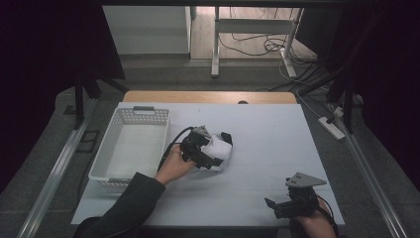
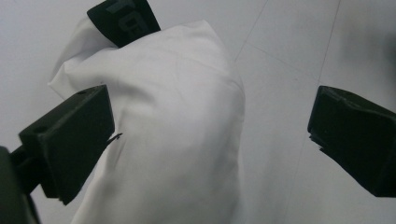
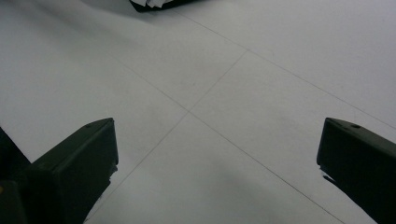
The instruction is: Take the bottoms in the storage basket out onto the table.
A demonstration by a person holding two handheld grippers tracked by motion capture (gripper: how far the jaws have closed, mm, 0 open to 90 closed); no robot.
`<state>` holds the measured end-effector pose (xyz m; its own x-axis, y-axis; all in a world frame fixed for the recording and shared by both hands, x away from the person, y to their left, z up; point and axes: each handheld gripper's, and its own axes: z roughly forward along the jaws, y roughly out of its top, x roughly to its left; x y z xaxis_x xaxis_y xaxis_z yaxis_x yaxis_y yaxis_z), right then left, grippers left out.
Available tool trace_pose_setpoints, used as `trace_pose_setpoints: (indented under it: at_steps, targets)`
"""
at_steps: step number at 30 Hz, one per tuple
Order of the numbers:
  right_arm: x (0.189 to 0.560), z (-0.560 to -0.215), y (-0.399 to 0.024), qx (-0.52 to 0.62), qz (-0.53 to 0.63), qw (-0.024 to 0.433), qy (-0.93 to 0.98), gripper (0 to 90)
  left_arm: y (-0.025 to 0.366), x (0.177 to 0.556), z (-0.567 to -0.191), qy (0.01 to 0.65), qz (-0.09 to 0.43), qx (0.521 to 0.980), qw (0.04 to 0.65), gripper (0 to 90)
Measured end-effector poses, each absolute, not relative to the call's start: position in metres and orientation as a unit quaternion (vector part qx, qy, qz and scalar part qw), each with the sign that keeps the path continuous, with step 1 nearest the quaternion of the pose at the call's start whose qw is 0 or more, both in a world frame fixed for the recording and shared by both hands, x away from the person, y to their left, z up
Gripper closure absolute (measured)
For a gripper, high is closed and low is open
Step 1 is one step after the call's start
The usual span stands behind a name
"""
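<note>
A bunched white cloth (image 1: 222,150) with a black band (image 1: 227,137) at its far end lies in the middle of the white table (image 1: 277,144). My left gripper (image 1: 215,152) is over it and open. In the left gripper view the cloth (image 2: 177,130) rises between the two wide-apart jaws, touching the left one, with the lettered black band (image 2: 123,21) at the top. My right gripper (image 1: 275,206) rests near the table's front right edge, open, with only bare table between its jaws (image 3: 217,135).
A white plastic basket (image 1: 106,148) with nothing in it stands on the left of the table, next to the left hand. Dark curtains flank the table. Desk legs and cables lie on the floor beyond its far edge.
</note>
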<state>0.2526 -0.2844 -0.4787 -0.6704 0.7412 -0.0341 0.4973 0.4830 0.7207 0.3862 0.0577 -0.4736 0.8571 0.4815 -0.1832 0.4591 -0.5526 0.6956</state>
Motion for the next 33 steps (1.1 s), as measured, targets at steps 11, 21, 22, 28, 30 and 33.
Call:
trace_pose_setpoints:
  at_steps: [11,21,22,28,30,33]
  targets:
    - [0.253,-0.479,-0.285,0.367,0.352,0.173,0.843,0.0,0.064,0.385,-0.469,0.263,0.009,0.879,0.397,1.5]
    - [0.253,-0.479,-0.285,0.368,0.353,0.173,0.843,0.0,0.07,0.382,-0.463,0.261,0.01,0.876,0.405,1.5]
    - [0.253,-0.479,-0.285,0.368,0.353,0.173,0.843,0.0,0.071,0.382,-0.463,0.262,0.009,0.875,0.407,1.5]
    - [0.253,-0.479,-0.285,0.368,0.354,0.174,0.842,0.0,0.076,0.381,-0.46,0.264,0.012,0.873,0.41,1.5]
    - [0.253,-0.479,-0.285,0.368,0.353,0.174,0.842,0.0,0.077,0.381,-0.46,0.265,0.013,0.872,0.41,1.5]
    - [0.253,-0.479,-0.285,0.368,0.353,0.174,0.842,0.0,0.08,0.381,-0.46,0.266,0.012,0.872,0.412,1.4]
